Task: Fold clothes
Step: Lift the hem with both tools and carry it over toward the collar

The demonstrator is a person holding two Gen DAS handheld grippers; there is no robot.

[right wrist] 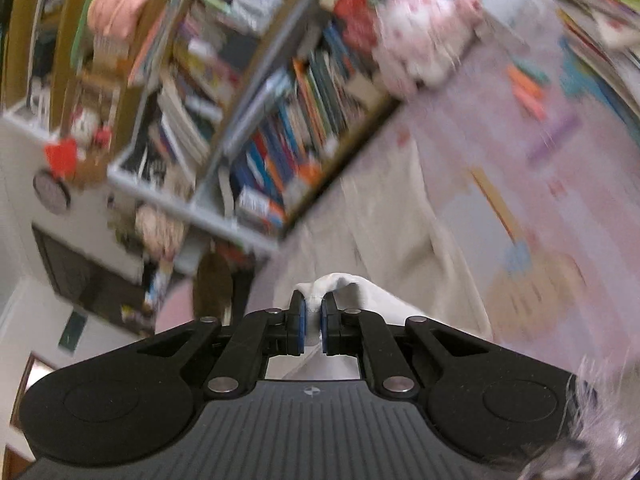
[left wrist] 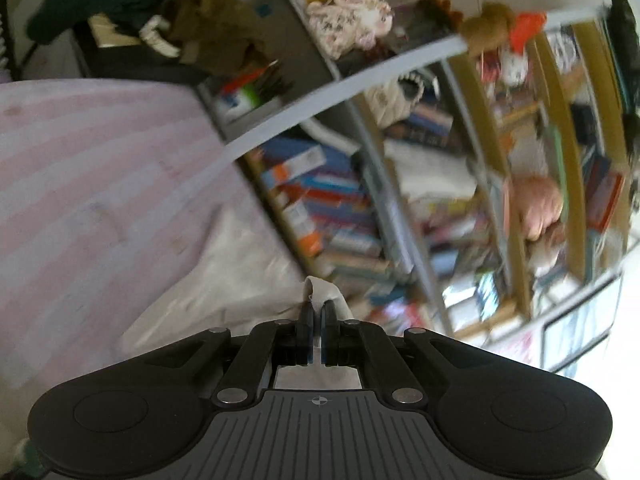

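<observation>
A cream-white garment (left wrist: 224,280) lies on the pink striped bed cover (left wrist: 80,168), and an edge of it is lifted. My left gripper (left wrist: 317,308) is shut on a fold of that cloth, which pokes up between the pads. In the right wrist view the same garment (right wrist: 384,224) stretches away over the patterned pink cover (right wrist: 540,152). My right gripper (right wrist: 313,304) is shut on a bunched white corner of it. Both views are tilted and blurred.
A crowded bookshelf (left wrist: 400,184) full of books and soft toys runs along the far side of the bed, also the bookshelf (right wrist: 260,128) in the right wrist view. Dark clothes (left wrist: 132,8) are heaped at the bed's far end. A wall clock (right wrist: 51,192) hangs left.
</observation>
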